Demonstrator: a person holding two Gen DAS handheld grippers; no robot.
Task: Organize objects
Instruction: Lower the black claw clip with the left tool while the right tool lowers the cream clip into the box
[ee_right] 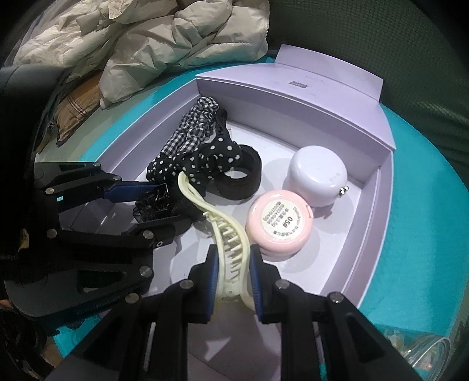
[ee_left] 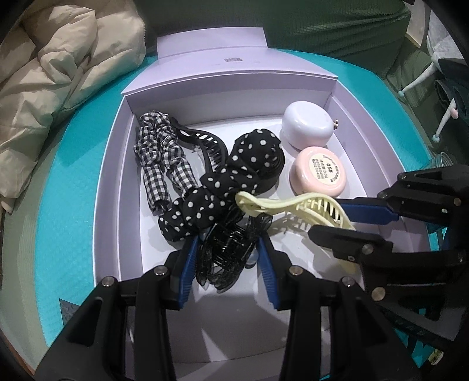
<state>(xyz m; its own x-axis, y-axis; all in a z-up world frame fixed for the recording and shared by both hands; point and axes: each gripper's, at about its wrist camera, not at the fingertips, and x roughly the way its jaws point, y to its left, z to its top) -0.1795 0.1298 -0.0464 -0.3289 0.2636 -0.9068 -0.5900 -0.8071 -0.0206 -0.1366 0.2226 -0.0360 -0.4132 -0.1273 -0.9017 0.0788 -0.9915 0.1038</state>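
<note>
An open lilac box (ee_left: 117, 187) (ee_right: 381, 222) holds hair accessories. My left gripper (ee_left: 228, 243) (ee_right: 152, 199) is shut on a black lace hair clip (ee_left: 225, 258) (ee_right: 155, 202) low inside the box. My right gripper (ee_right: 233, 255) (ee_left: 348, 217) is shut on a cream banana hair clip (ee_right: 222, 222) (ee_left: 293, 205), held just above the box floor. Behind lie a polka-dot scrunchie (ee_left: 222, 181) (ee_right: 205, 158), a gingham scrunchie (ee_left: 158, 149) (ee_right: 190, 129), a black claw clip (ee_left: 205, 143), a pink round compact (ee_left: 318, 173) (ee_right: 278, 225) and a white round case (ee_left: 306, 124) (ee_right: 318, 175).
The box stands on a teal surface (ee_left: 67, 181) (ee_right: 425, 234). A beige puffer jacket (ee_left: 58, 64) (ee_right: 152, 38) lies at the back left. A clear plastic cup (ee_right: 422, 357) sits at the front right. A green sofa (ee_left: 337, 26) is behind.
</note>
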